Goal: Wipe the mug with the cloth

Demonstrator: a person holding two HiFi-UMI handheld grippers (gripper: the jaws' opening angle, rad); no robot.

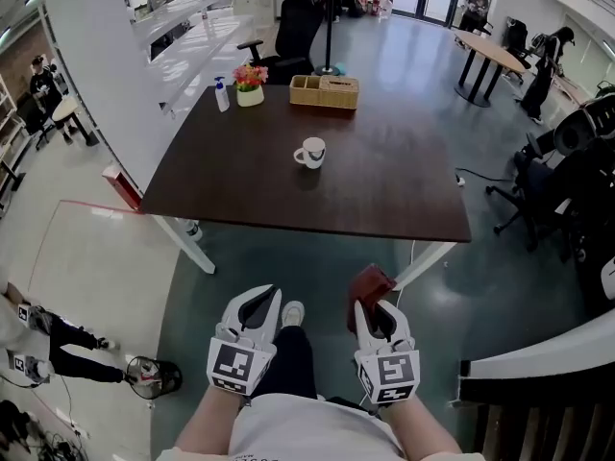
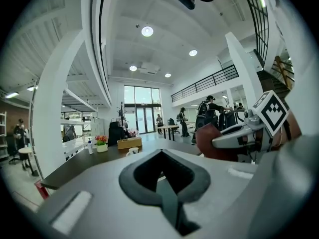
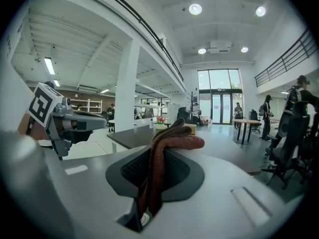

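mug (image 1: 310,152): white, handle to its left, upright mid table (image 1: 384,200), bare top all round | cloth (image 1: 370,283): dark red, bunched, pinched in R gripper (image 1: 378,313) short of table's near edge | L gripper (image 1: 258,303): jaws closed, empty | count: 1 mug, 1 cloth; far edge 1 basket (image 1: 325,92), 1 flower pot (image 1: 250,86), 1 bottle (image 1: 222,95)

Nothing legible is showing anywhere: the left gripper (image 1: 258,305) and right gripper (image 1: 377,315) are carrying only black-and-white square markers (image 1: 235,365), no lettering.
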